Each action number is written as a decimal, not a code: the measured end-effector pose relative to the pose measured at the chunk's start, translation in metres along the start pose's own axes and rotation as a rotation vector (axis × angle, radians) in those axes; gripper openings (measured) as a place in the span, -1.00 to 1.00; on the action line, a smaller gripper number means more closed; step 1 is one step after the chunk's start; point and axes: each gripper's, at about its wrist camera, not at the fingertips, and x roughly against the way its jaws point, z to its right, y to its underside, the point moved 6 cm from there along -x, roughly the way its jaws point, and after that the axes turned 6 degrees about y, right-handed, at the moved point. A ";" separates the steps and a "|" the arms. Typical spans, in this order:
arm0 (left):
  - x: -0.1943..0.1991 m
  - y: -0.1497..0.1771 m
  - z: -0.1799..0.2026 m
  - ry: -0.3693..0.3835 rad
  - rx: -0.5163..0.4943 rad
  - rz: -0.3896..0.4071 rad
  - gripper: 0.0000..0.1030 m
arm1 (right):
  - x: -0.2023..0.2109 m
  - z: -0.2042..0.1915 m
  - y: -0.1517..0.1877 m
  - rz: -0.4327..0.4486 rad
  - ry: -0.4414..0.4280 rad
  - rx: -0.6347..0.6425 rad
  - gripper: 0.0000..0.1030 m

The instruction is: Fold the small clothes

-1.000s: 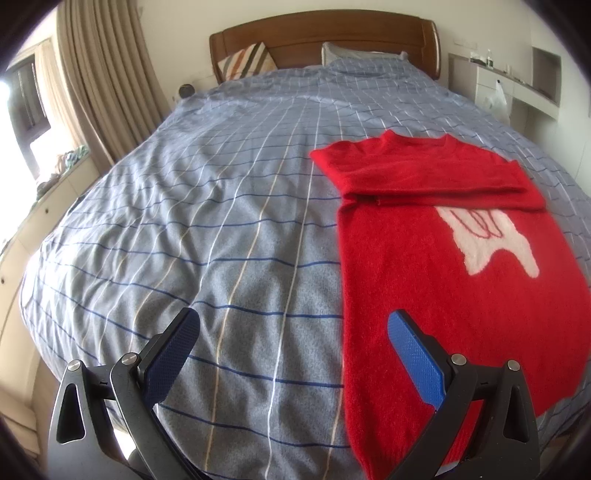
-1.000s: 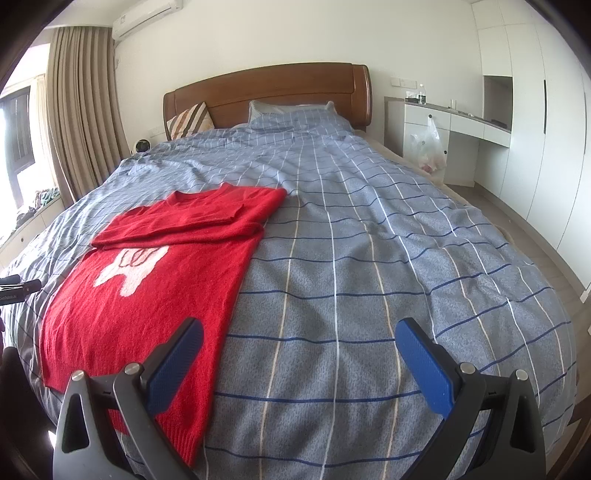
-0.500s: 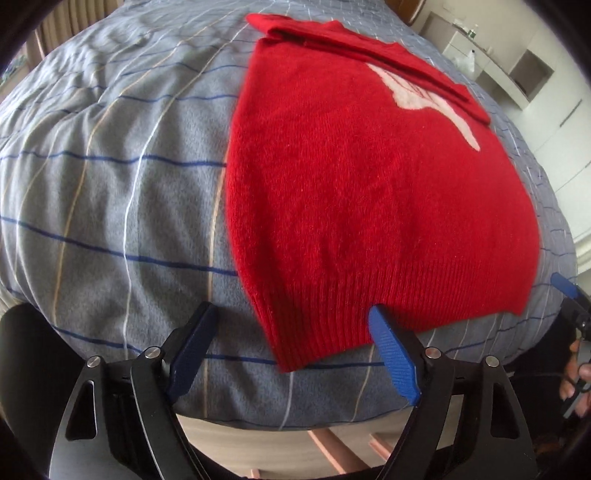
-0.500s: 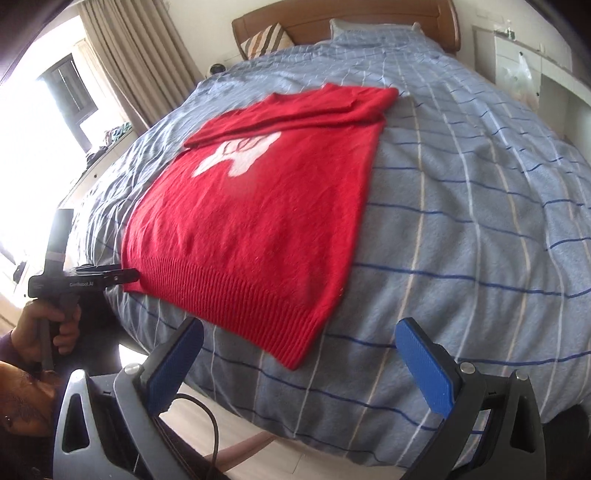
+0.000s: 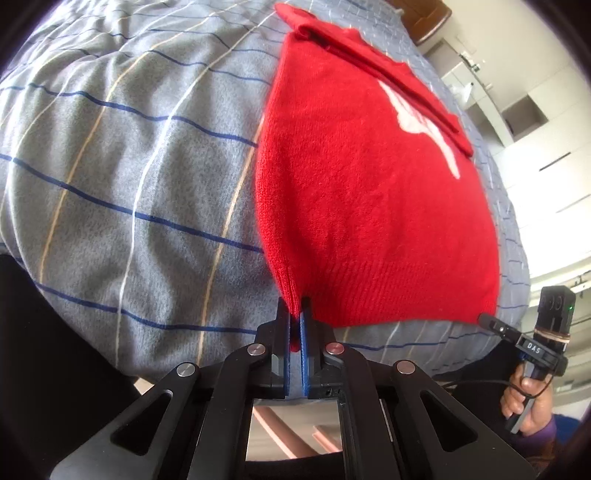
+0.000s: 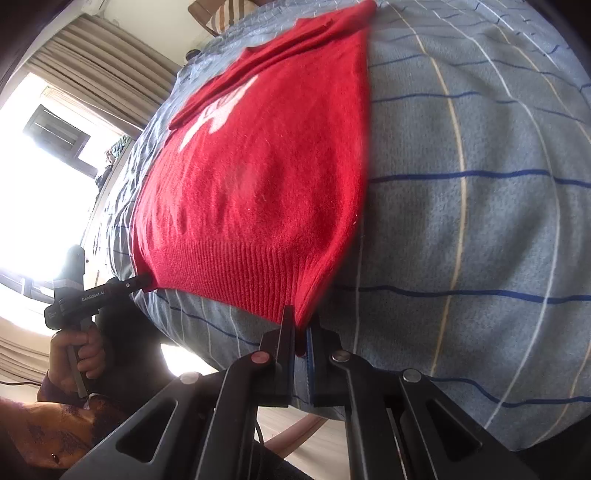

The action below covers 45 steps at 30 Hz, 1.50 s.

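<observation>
A red knit sweater with a white design lies flat on the bed, sleeves folded across its top; it also shows in the right wrist view. My left gripper is shut on the sweater's lower left hem corner at the bed's near edge. My right gripper is shut on the lower right hem corner. Each gripper shows in the other's view, the right one and the left one at the hem corners.
The bed has a grey-blue checked cover that also shows in the right wrist view. A wooden headboard, white cabinets at right, curtains and a bright window at left. Floor lies below the bed edge.
Both grippers dropped to the near bed edge and closed on the sweater's two hem corners; one second ago they were open above the bed.
</observation>
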 end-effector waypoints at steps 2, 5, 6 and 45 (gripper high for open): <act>0.017 -0.004 0.007 0.080 0.033 0.035 -0.97 | 0.019 -0.002 -0.004 0.038 -0.033 -0.019 -0.91; 0.040 -0.024 0.021 0.162 0.028 0.118 -0.97 | 0.046 -0.005 -0.023 0.126 -0.093 -0.052 -0.91; 0.043 -0.037 0.026 0.178 0.018 0.147 -0.97 | 0.052 -0.007 -0.034 0.163 -0.115 -0.058 -0.91; -0.065 -0.238 0.033 -0.210 -0.327 0.133 0.76 | -0.049 0.021 -0.250 0.169 0.098 0.149 -0.34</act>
